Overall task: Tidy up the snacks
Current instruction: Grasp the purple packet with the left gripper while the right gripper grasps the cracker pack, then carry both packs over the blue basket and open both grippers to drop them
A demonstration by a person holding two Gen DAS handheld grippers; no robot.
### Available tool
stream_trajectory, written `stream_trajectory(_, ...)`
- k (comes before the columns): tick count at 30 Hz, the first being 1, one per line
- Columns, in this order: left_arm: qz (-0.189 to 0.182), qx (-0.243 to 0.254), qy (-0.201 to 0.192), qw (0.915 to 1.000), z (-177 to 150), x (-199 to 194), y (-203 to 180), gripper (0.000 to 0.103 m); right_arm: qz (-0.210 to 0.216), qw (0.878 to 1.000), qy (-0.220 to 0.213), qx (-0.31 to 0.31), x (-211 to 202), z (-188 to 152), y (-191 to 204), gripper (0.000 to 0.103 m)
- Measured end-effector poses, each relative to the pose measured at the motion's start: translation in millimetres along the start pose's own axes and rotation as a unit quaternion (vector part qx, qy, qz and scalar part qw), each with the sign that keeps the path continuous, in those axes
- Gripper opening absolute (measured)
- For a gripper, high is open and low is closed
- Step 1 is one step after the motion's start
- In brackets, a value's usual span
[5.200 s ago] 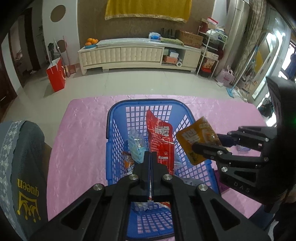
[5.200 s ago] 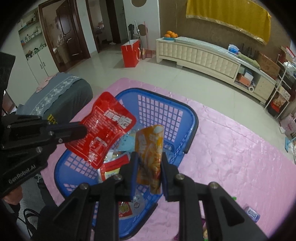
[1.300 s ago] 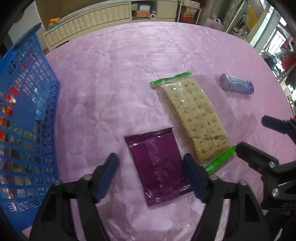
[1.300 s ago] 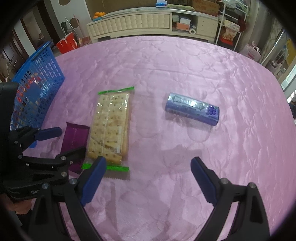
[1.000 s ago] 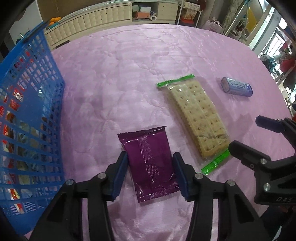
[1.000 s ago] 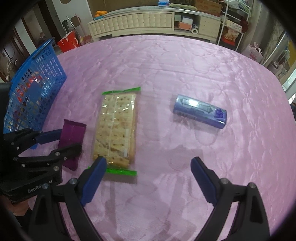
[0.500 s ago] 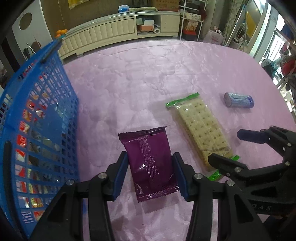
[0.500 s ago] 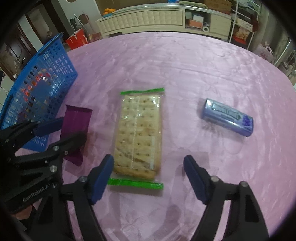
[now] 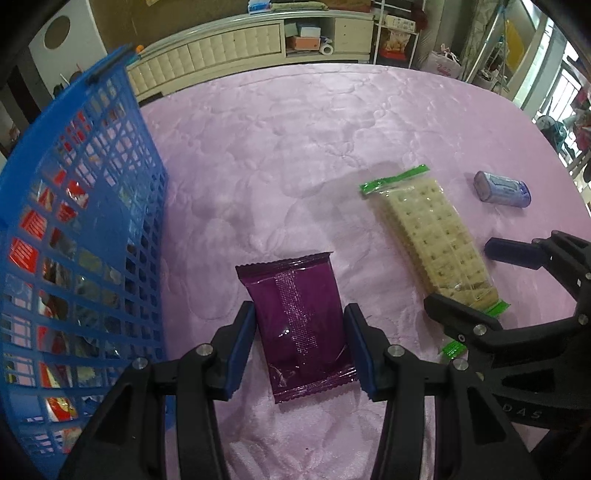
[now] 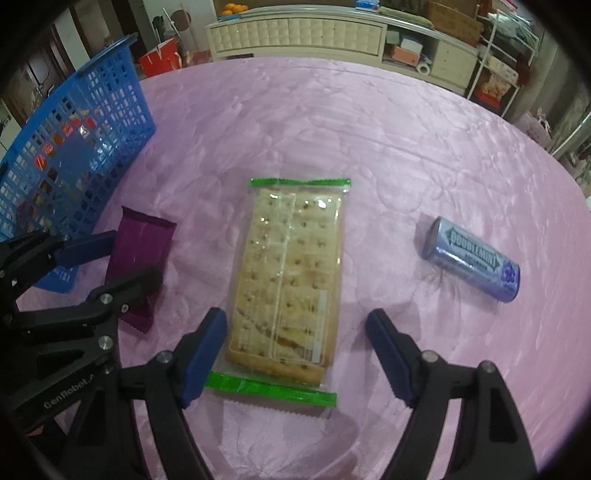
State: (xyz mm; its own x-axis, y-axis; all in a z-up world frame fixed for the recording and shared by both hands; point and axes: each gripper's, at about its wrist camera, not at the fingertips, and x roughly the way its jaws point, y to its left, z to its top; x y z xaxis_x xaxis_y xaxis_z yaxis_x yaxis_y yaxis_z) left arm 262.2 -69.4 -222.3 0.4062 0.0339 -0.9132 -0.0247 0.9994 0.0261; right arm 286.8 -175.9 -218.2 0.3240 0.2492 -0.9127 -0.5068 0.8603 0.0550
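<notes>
My left gripper (image 9: 301, 349) is shut on a purple snack packet (image 9: 297, 319), its blue pads against the packet's two sides, low over the pink tablecloth (image 9: 295, 147). The packet also shows in the right wrist view (image 10: 142, 251). My right gripper (image 10: 295, 354) is open around the near end of a clear cracker pack with green ends (image 10: 291, 284), which lies flat; the pack also shows in the left wrist view (image 9: 432, 236). A blue basket (image 9: 77, 229) with several snack packets stands at the left, and in the right wrist view (image 10: 70, 147).
A purple gum canister (image 10: 474, 260) lies on its side at the right of the crackers, also in the left wrist view (image 9: 502, 190). Beyond the table's far edge stand a long white cabinet (image 10: 299, 31) and a red bag (image 10: 160, 57).
Both grippers dropped their earlier packets in the basket and came to the table. The left closed on the purple packet; the right narrowed and moved over the cracker pack.
</notes>
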Motion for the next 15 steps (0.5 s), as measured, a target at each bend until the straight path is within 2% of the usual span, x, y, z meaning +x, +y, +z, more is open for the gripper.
stream_trajectory(4, 0.000, 0.003, -0.001, 1.0000, -1, 0, -1, 0.046, -0.008, 1.000, -0.003, -0.009, 2, 2, 5, 0.081)
stream_trajectory(7, -0.003, 0.004, -0.002, 1.0000, 0, 0, -4, 0.046, -0.002, 1.000, -0.016, -0.015, -5, -4, 6, 0.059)
stream_trajectory(15, -0.003, 0.021, -0.012, 0.9997, -9, -21, -15, 0.046, 0.006, 1.000, -0.025, 0.002, -24, -22, -6, 0.058)
